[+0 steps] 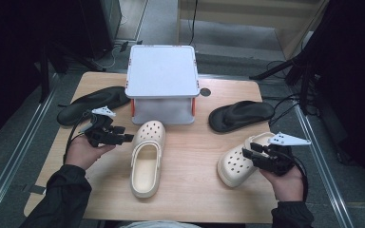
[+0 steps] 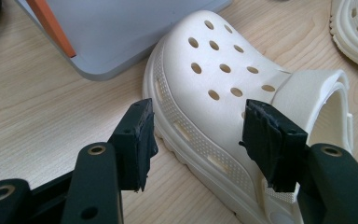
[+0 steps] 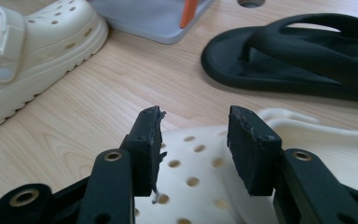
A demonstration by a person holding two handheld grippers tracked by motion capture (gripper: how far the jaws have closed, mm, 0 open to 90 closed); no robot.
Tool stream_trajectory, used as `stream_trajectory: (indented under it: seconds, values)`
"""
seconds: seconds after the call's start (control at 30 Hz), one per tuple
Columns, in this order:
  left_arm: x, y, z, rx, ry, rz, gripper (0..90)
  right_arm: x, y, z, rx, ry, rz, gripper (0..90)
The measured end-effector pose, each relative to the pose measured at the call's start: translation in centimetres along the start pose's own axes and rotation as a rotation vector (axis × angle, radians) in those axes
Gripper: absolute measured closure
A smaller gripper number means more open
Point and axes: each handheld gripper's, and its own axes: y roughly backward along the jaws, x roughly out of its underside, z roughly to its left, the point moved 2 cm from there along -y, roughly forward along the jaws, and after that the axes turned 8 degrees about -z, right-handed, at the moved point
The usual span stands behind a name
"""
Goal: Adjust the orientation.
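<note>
A cream clog (image 1: 147, 159) lies mid-table, toe toward the grey stand. My left gripper (image 1: 123, 137) is at its left side. In the left gripper view it (image 2: 198, 135) stands open, one pad beside the clog's (image 2: 214, 70) sole, the other over its upper, neither pressing. A second cream clog (image 1: 235, 166) lies at the right front. My right gripper (image 1: 249, 153) hovers over it; in the right gripper view the open jaws (image 3: 196, 135) frame its holed top (image 3: 200, 172) with nothing gripped.
A grey stand (image 1: 161, 76) with orange legs stands at the back centre. One black flip-flop (image 1: 90, 104) lies left of it, another (image 1: 240, 115) right of it. The wooden table (image 1: 195, 190) has a cable hole near the stand. A metal rail runs along each side.
</note>
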Motion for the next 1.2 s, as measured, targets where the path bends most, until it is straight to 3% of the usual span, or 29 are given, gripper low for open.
stream_trajectory:
  seconds: [0.2, 0.33, 0.47, 0.63, 0.8, 1.0, 1.2]
  values:
    - [0.1, -0.2, 0.0, -0.012, -0.011, 0.013, 44.0, 0.3, 0.6, -1.1, 0.011, -0.022, -0.016, 56.7]
    - [0.1, -0.2, 0.0, -0.012, -0.01, 0.014, 44.3, 0.3, 1.1, -1.8, 0.048, -0.022, -0.023, 55.5]
    - [0.1, -0.2, 0.0, -0.013, -0.013, 0.017, 44.3, 0.8, 0.6, -2.6, 0.061, -0.041, 0.02, 56.6]
    - [0.1, -0.2, 0.0, -0.013, -0.013, 0.011, 44.4, 1.3, -1.0, -2.8, 0.038, -0.037, 0.089, 58.9]
    - [0.1, -0.2, -0.1, -0.013, -0.012, 0.012, 44.5, 1.4, -1.9, -2.7, 0.02, -0.037, 0.102, 59.6]
    - [0.1, -0.3, -0.2, -0.011, -0.016, 0.016, 44.5, 1.5, -2.2, -3.4, -0.03, -0.084, 0.099, 62.4]
    - [0.1, -0.2, -0.1, -0.012, -0.012, 0.006, 44.5, 1.4, -2.4, -3.3, -0.075, -0.157, 0.121, 72.9]
